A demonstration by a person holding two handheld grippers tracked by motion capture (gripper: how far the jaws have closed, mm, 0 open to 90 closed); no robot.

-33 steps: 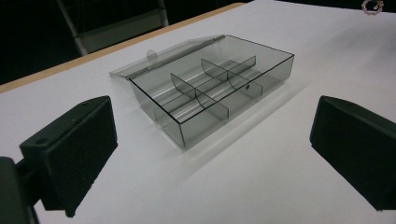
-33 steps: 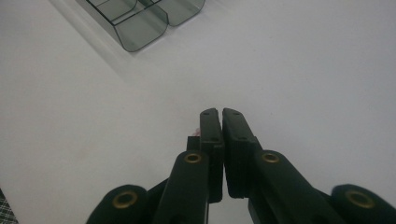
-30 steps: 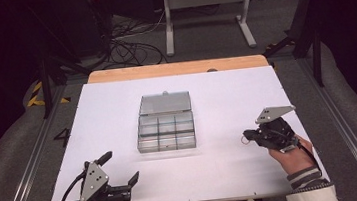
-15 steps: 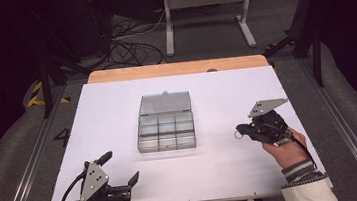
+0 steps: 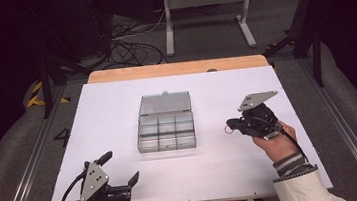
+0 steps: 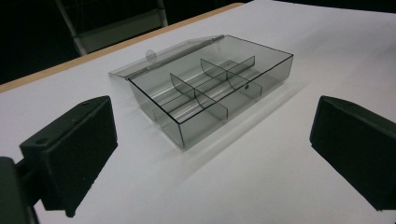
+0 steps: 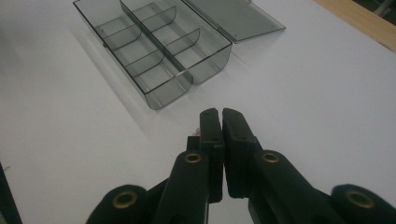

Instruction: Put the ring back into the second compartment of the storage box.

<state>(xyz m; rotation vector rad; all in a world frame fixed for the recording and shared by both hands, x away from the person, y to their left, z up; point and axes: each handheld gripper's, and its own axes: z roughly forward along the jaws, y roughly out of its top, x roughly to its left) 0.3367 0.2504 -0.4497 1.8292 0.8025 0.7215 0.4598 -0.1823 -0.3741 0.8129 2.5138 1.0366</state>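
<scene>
A clear smoky compartment box [image 5: 165,129] stands mid-table, its lid [image 5: 165,103] folded open flat behind it and its several cells empty. The box also shows ahead in the left gripper view [image 6: 210,88] and in the right gripper view [image 7: 154,46]. My right gripper [image 5: 232,125] hovers to the right of the box, pointing at it, jaws pressed together [image 7: 219,116]. A small ring [image 5: 228,129] hangs at its tip, and a pale bit [image 7: 198,132] peeks out beside the jaws. My left gripper [image 5: 121,167] rests near the front left edge, wide open [image 6: 212,154] with nothing in it.
The white table top [image 5: 116,102] ends in a wooden strip [image 5: 178,69] at the far side. Beyond stand a metal frame [image 5: 207,7] and floor cables [image 5: 125,40]. Rails run along both sides of the table.
The right gripper has moved left towards the box and risen a little, still shut with the ring at its tip. The left gripper has stayed put.
</scene>
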